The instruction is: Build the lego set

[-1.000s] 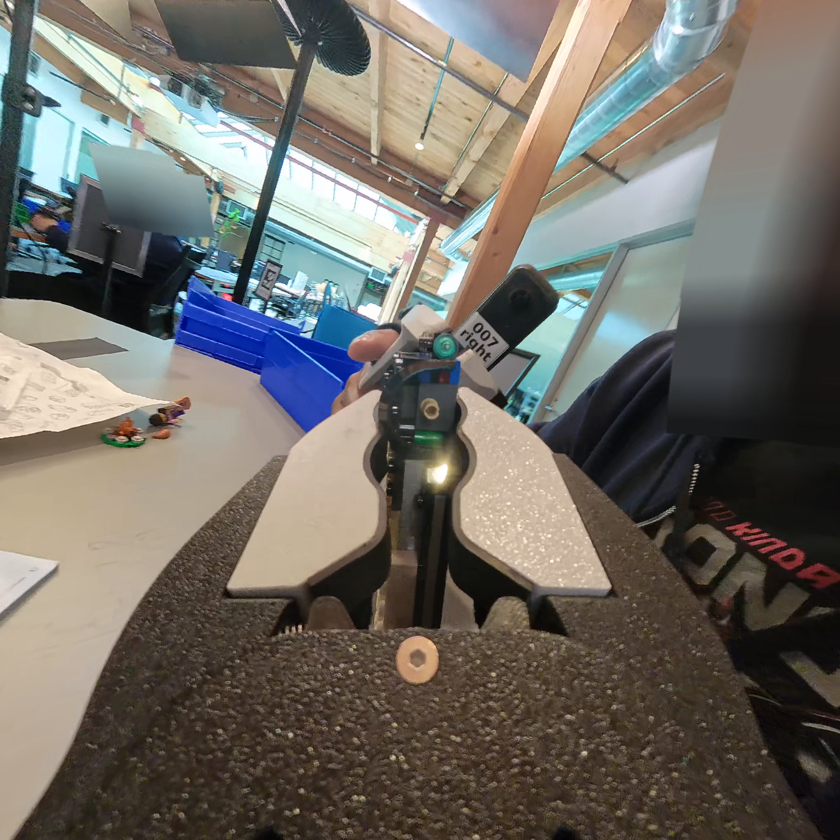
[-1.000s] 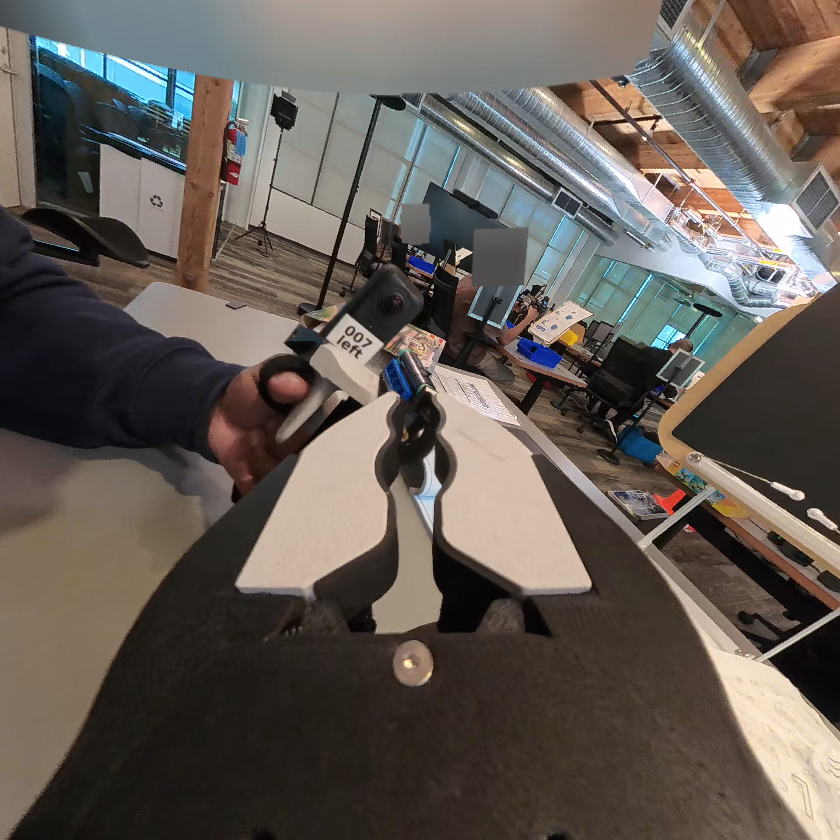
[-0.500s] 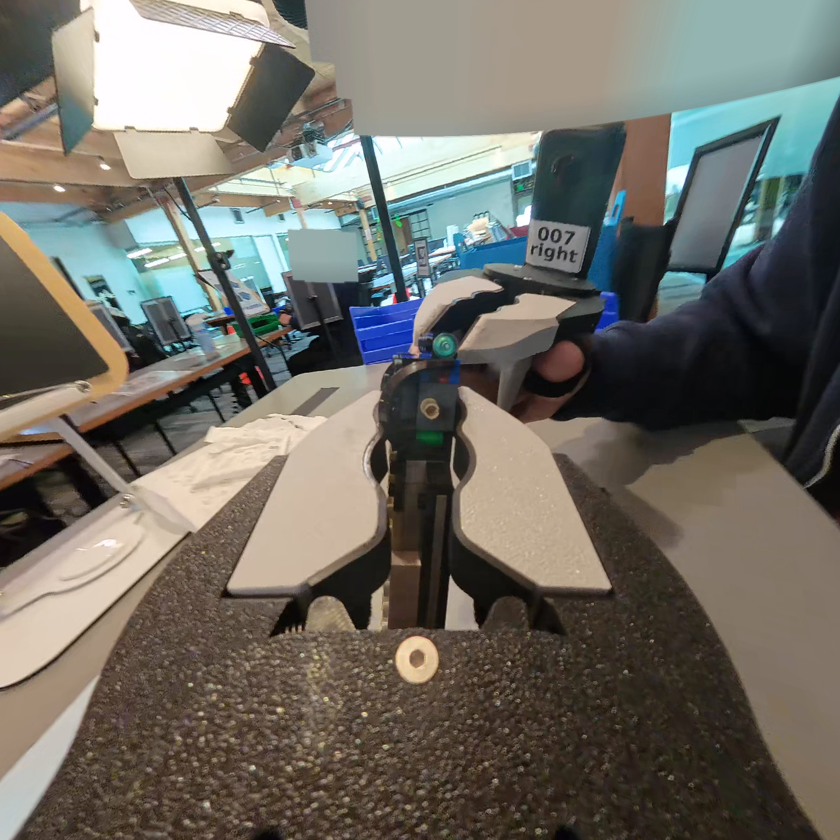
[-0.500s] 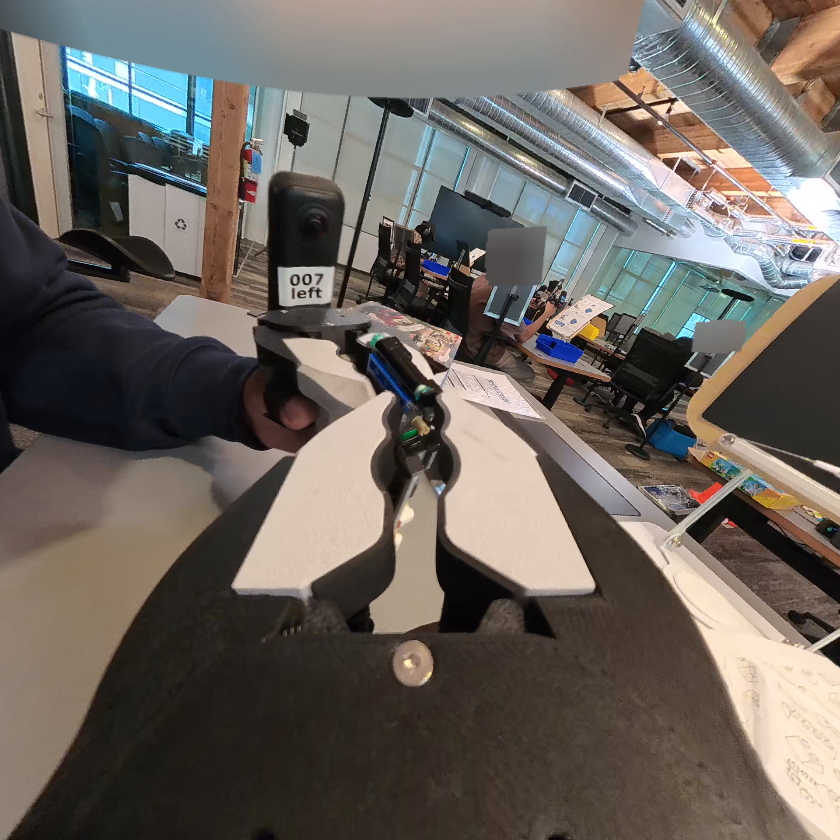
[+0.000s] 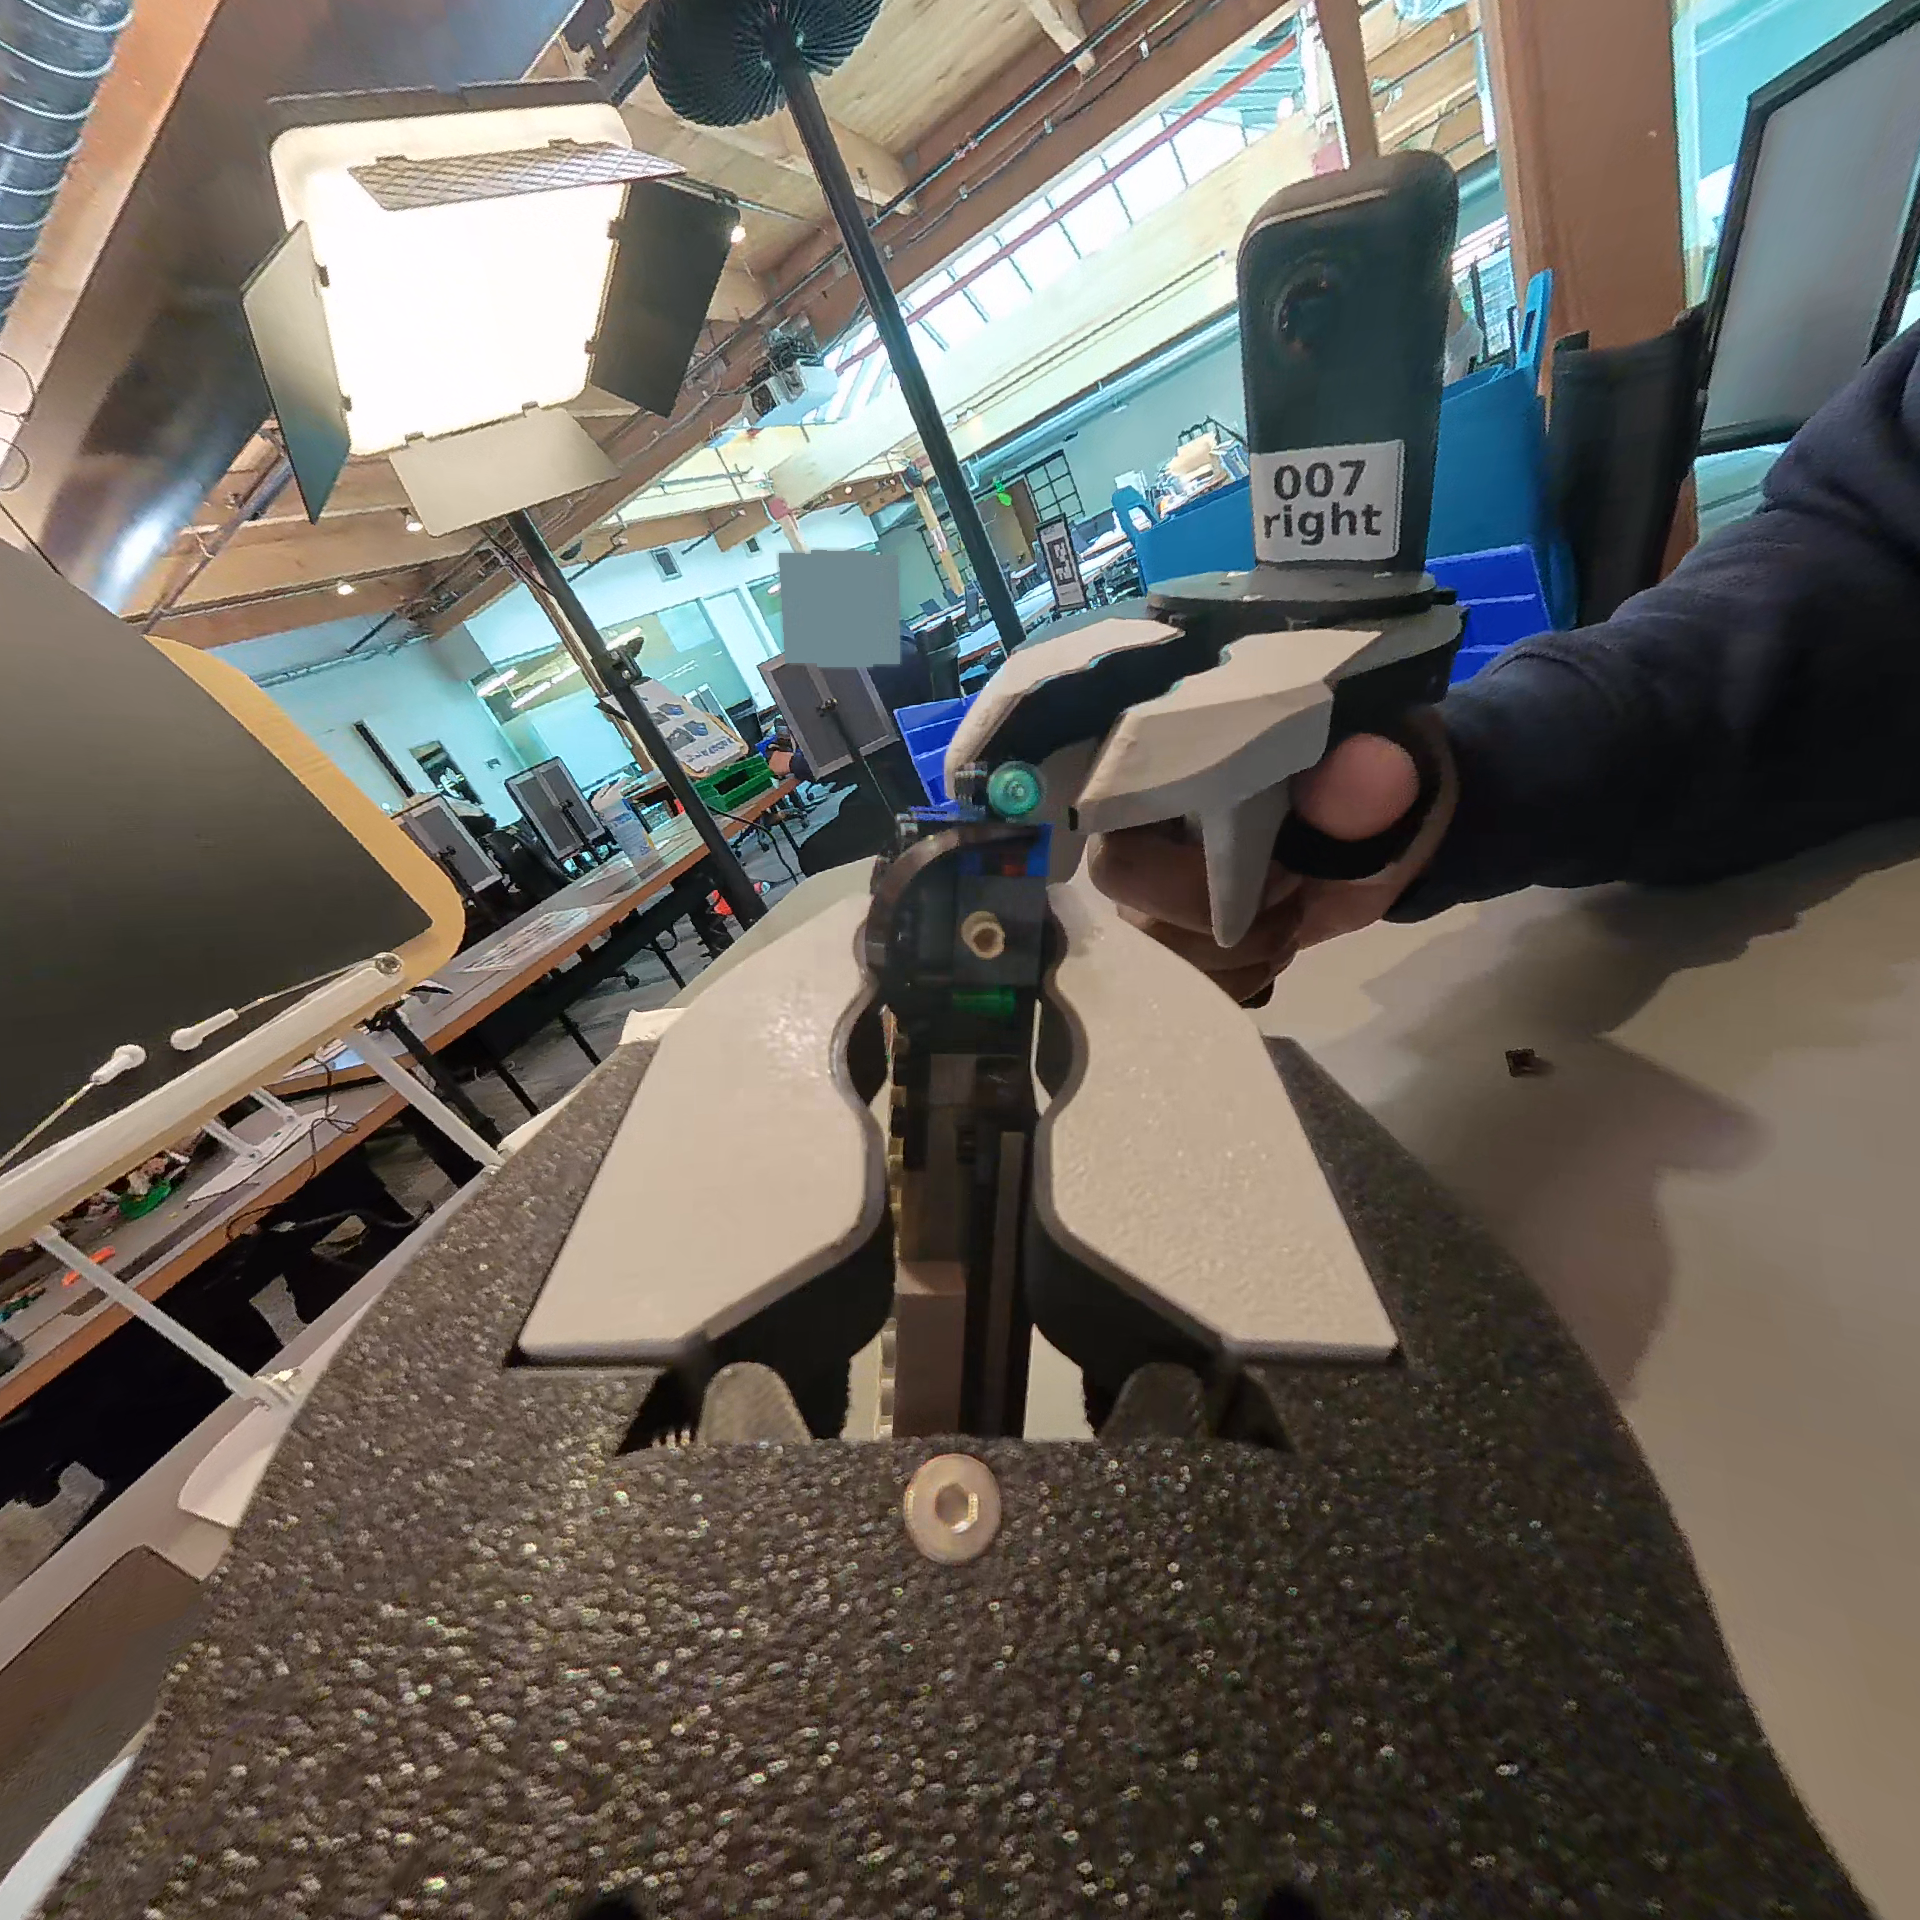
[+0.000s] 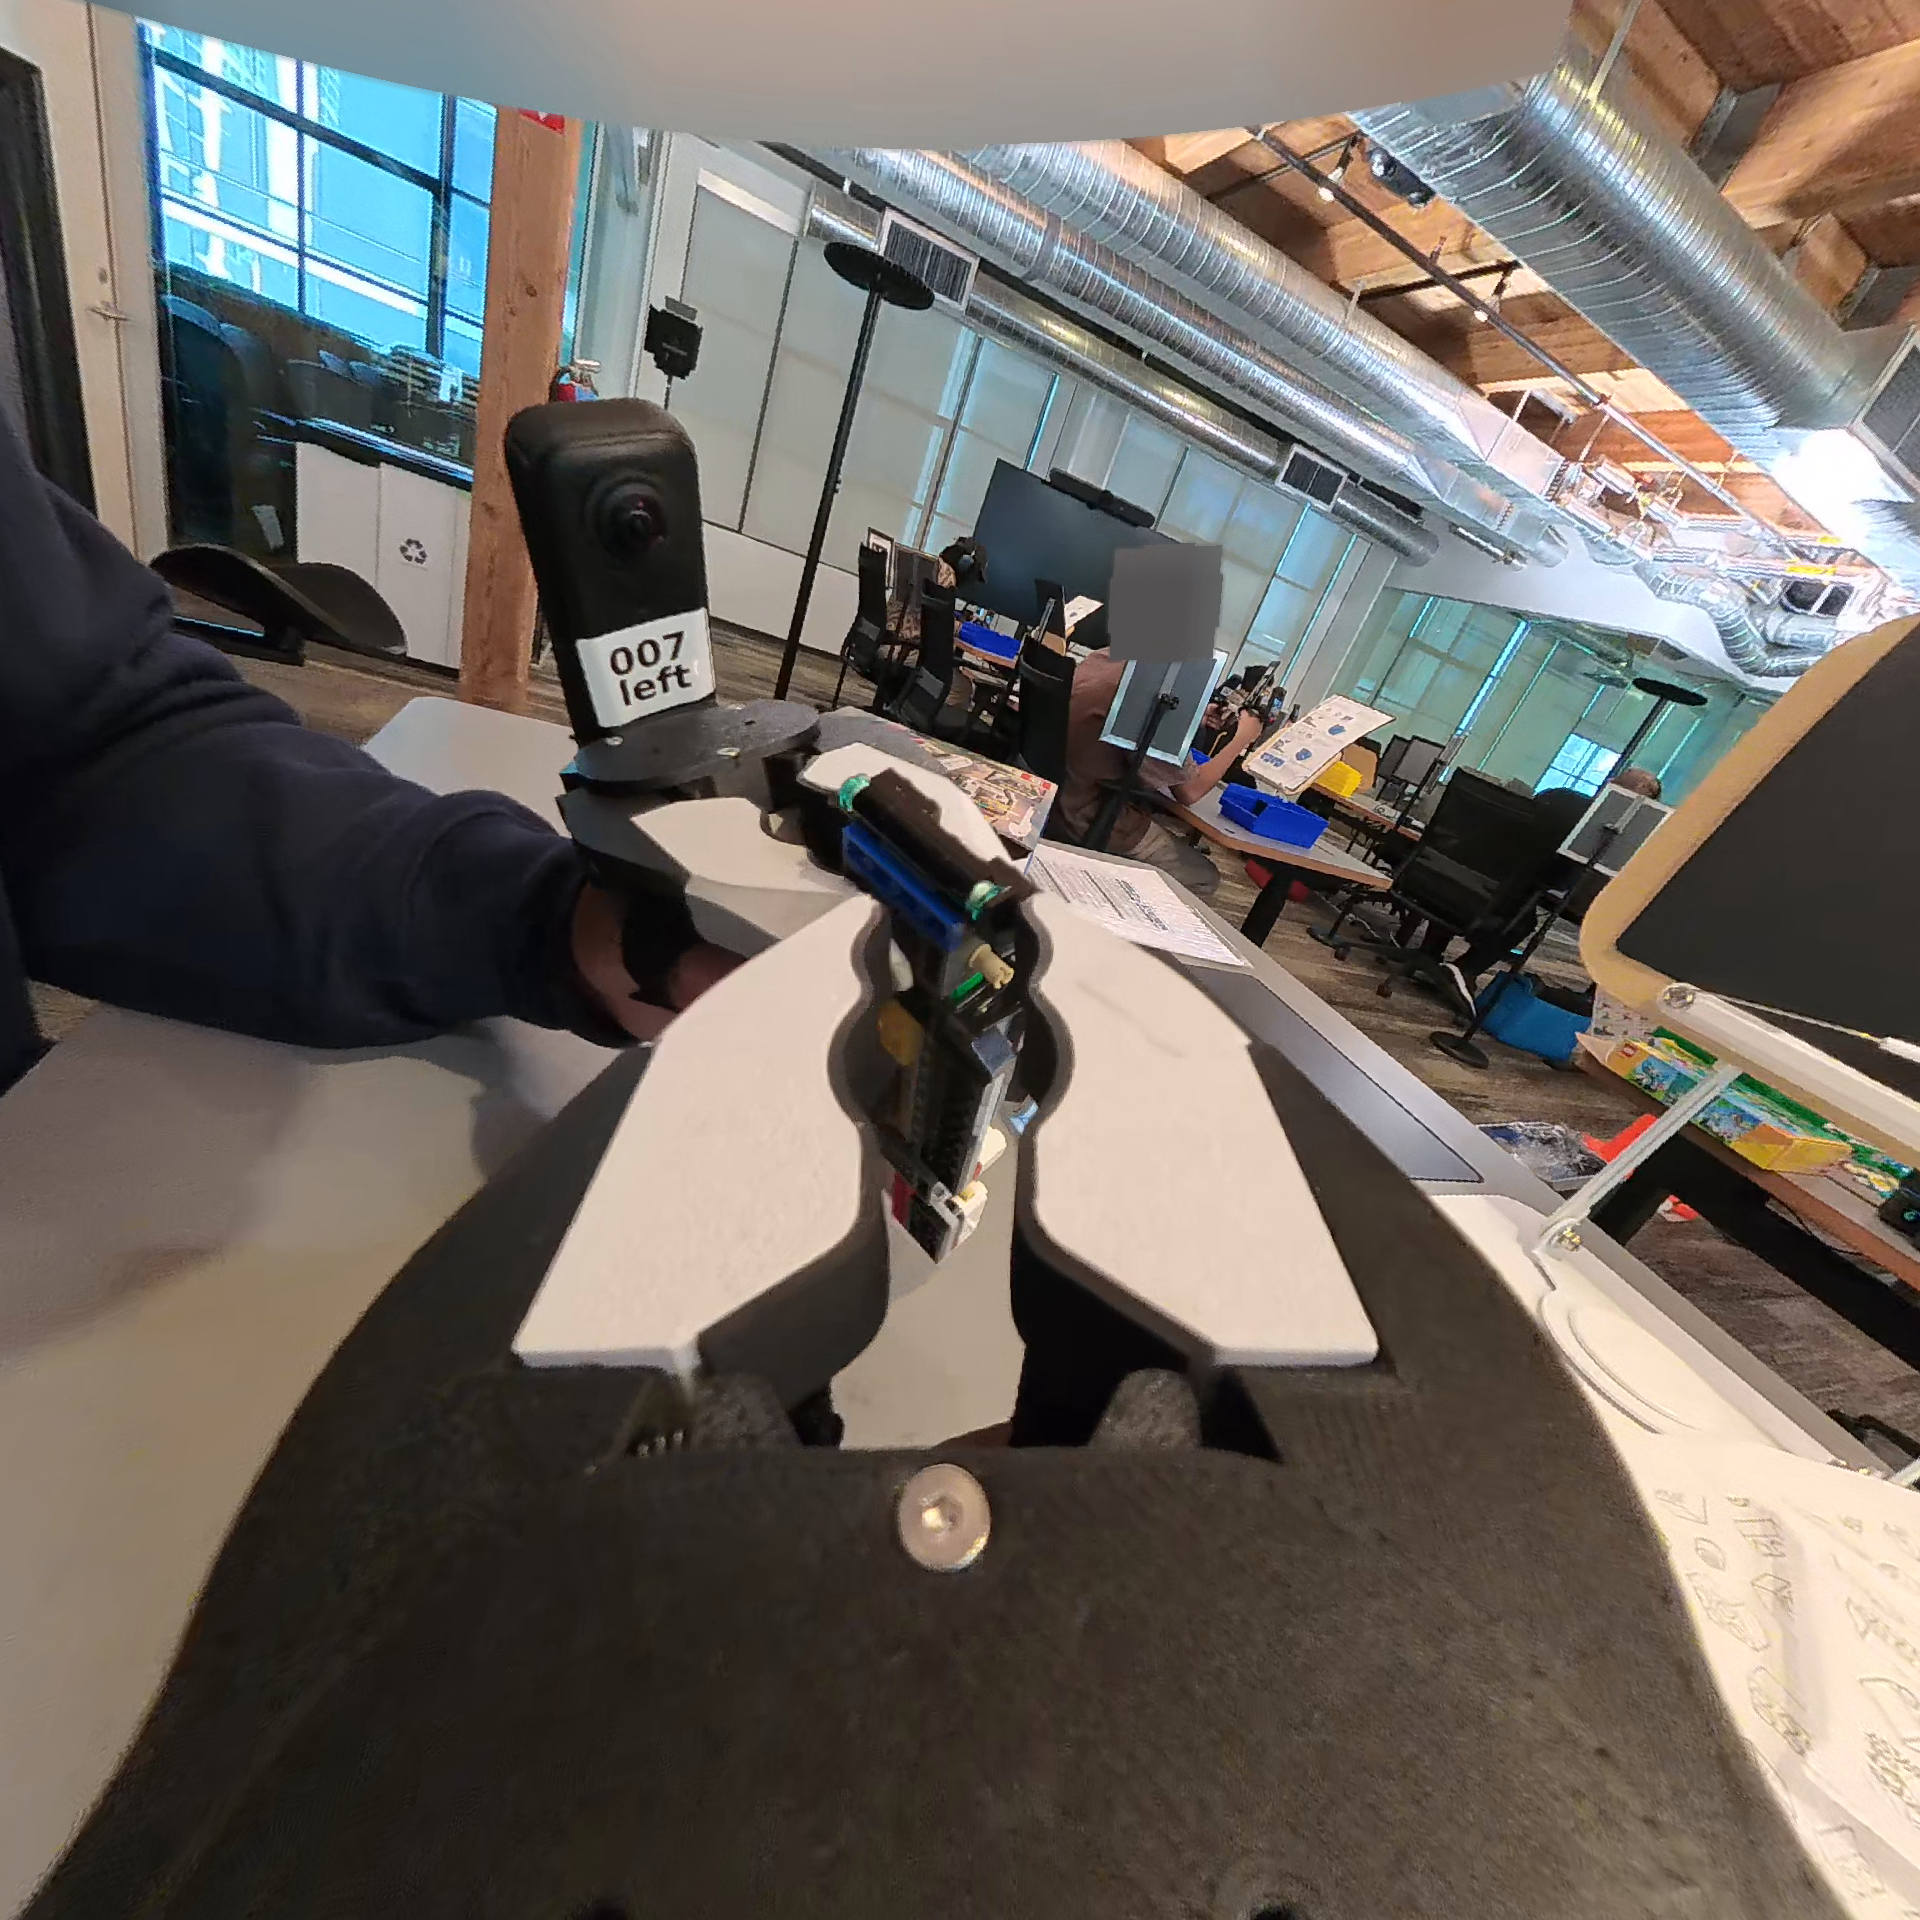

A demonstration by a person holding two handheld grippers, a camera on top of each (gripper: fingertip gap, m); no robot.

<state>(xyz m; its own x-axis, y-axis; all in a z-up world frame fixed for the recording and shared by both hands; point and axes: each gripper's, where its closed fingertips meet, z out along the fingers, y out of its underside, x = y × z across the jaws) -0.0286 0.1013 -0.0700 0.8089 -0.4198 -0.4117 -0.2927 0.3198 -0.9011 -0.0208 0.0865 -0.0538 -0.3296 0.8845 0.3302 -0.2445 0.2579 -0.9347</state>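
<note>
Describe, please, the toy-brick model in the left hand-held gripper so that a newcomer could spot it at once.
Find the grey table and the left hand-held gripper above it. The toy-brick model is clamped between that gripper's two grey fingers. It is long and mostly black, with a blue brick and a round teal stud at its far end.

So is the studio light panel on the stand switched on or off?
On: the light panel glows bright white between its dark barn-door flaps, in the left wrist view.
</note>
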